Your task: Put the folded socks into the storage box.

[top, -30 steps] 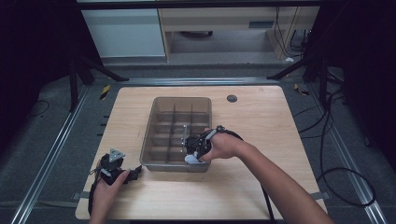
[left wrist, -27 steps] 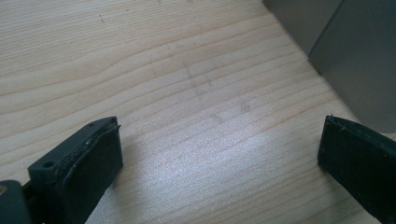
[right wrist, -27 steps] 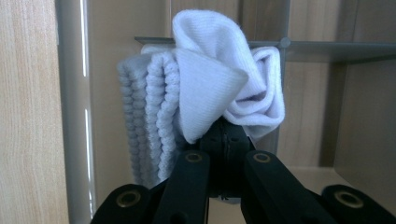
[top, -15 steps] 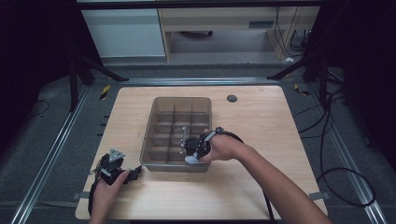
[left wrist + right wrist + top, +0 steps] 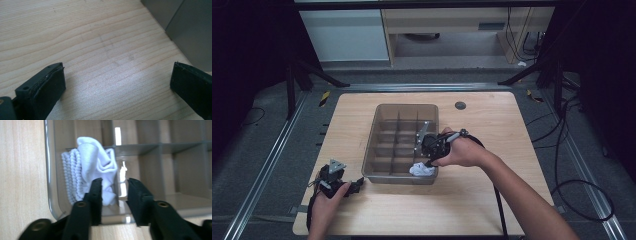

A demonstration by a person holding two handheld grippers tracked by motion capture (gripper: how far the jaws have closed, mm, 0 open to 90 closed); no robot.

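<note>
Pale wooden tabletop (image 5: pixel 492 125) under a grey translucent divided plastic bin (image 5: pixel 384 145). White bunched knit sock (image 5: pixel 92 167) tucked in its near right corner compartment. Right gripper (image 5: pixel 114 192) above the near rim, jaws narrowly apart, empty. Left gripper (image 5: pixel 117 82) low over bare wood beside the bin, jaws spread wide.

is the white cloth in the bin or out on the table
In. The white cloth sits bunched in a corner compartment of the divided bin, just ahead of the right gripper.
</note>
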